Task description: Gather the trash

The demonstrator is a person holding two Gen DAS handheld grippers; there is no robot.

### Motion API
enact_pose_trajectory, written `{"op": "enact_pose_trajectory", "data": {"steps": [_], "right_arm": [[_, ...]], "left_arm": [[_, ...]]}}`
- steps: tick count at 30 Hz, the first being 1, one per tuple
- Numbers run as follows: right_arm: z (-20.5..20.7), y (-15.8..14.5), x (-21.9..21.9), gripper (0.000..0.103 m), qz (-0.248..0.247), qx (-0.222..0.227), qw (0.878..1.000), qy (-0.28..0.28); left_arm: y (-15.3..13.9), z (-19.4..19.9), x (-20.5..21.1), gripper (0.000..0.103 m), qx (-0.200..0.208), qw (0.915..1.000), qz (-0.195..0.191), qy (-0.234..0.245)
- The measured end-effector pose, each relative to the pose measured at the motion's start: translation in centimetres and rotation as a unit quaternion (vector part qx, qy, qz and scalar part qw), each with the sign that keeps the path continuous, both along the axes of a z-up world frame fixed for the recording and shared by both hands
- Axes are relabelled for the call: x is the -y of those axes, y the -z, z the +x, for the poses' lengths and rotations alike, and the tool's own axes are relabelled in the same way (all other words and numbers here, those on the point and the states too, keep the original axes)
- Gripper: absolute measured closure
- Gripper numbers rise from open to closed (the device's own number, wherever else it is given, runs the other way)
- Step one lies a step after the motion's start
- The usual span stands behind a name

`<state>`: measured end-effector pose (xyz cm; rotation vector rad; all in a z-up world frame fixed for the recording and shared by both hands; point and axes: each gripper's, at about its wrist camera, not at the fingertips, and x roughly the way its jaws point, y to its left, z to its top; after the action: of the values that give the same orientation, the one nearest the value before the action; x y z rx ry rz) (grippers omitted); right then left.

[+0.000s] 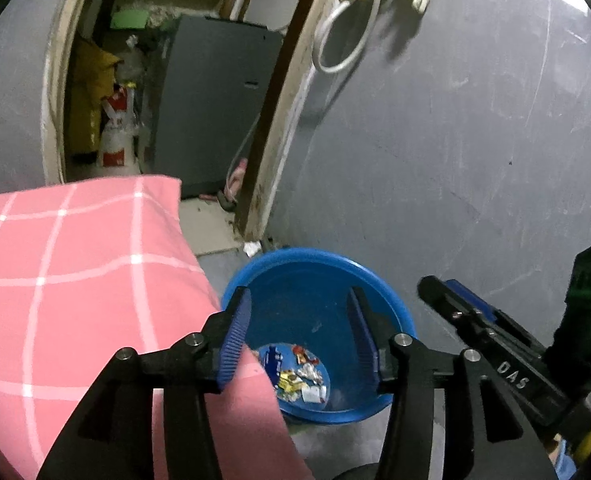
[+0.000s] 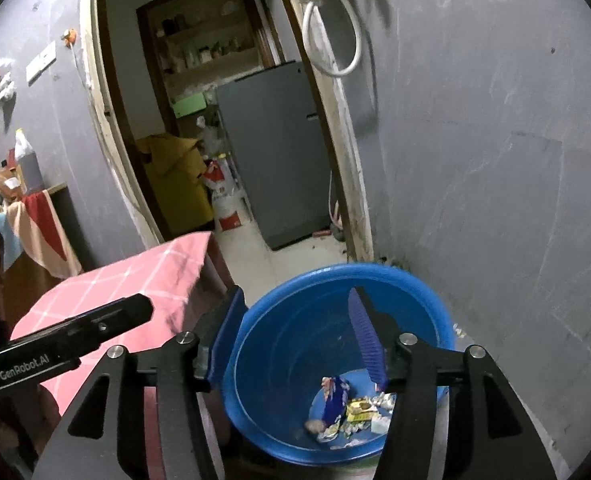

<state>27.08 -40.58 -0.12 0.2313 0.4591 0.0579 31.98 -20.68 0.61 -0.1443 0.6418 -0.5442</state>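
Below, a blue tub (image 2: 335, 360) is set on the floor by the wall, with wrappers (image 2: 351, 408) lying loose on its bottom. Both claws are hung over its rim: left gripper (image 1: 299, 336) and right gripper (image 2: 299, 340), each about half open, nothing held between the jaws. The wrappers lie forward and beneath both, slightly right of centre. A pink checked cloth (image 1: 75, 280) is draped to the left.

Partly hidden bin, unreadable scraps

Near rim of the blue bin (image 1: 379, 284) covered by the pink checked cloth (image 1: 75, 280) beside the left finger. Wrappers (image 2: 347, 408) at the bottom below the fingertips too small to read, some masked by the right finger. White cable (image 2: 335, 52) cut off above.
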Motion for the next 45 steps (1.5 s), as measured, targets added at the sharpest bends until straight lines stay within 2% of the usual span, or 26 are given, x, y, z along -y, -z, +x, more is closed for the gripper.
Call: {"op": "enact_pose_trajectory", "data": {"steps": [3, 6, 7, 11, 13, 15, 16, 21, 30, 37, 45], "right_arm": [[-1.1, -1.2, -0.1, 0.033, -0.004, 0.017, 1.0, 0.005], [-2.3, -2.4, -0.4, 0.029, -0.011, 0.032, 0.999, 0.006], [-2.7, -2.8, -0.6, 0.025, -0.015, 0.037, 0.999, 0.007], [-4.4, -4.0, -1.2, 0.017, -0.02, 0.055, 0.998, 0.006], [-5.3, -4.6, -1.6, 0.01, -0.022, 0.064, 0.998, 0.006], [-6.2, -5.0, -1.9, 0.001, -0.022, 0.072, 0.997, 0.006], [-6.9, -5.2, -2.1, 0.0, -0.021, 0.079, 0.997, 0.004], [-9.1, -5.8, -3.4, 0.0, -0.03, 0.094, 0.995, -0.001], [-13.9, -6.5, -5.8, 0.0, -0.041, 0.132, 0.99, -0.01], [-17.8, -5.9, -7.3, 0.0, -0.051, 0.155, 0.987, -0.006], [-21.2, -3.9, -8.3, 0.0, -0.059, 0.156, 0.986, 0.011]], "left_arm": [[-1.0, -1.1, -1.3, 0.053, 0.018, 0.9998, -0.006, -0.011], [-1.9, -2.4, -2.7, 0.046, 0.035, 0.999, -0.015, -0.024], [-2.3, -2.6, -3.0, 0.044, 0.038, 0.9987, -0.018, -0.027], [-3.6, -4.5, -4.7, 0.026, 0.06, 0.9967, -0.029, -0.045], [-4.2, -5.5, -5.4, 0.023, 0.07, 0.9956, -0.034, -0.052], [-4.8, -6.4, -6.1, 0.008, 0.078, 0.9947, -0.037, -0.056], [-5.0, -7.0, -6.4, 0.006, 0.085, 0.9937, -0.039, -0.062], [-6.0, -10.1, -7.7, 0.003, 0.123, 0.988, -0.028, -0.089], [-6.1, -15.7, -9.5, 0.002, 0.177, 0.9784, -0.013, -0.106], [-4.8, -19.9, -11.5, 0.002, 0.187, 0.9734, -0.004, -0.132], [-2.6, -23.4, -13.3, 0.002, 0.182, 0.9699, 0.009, -0.161]]}}
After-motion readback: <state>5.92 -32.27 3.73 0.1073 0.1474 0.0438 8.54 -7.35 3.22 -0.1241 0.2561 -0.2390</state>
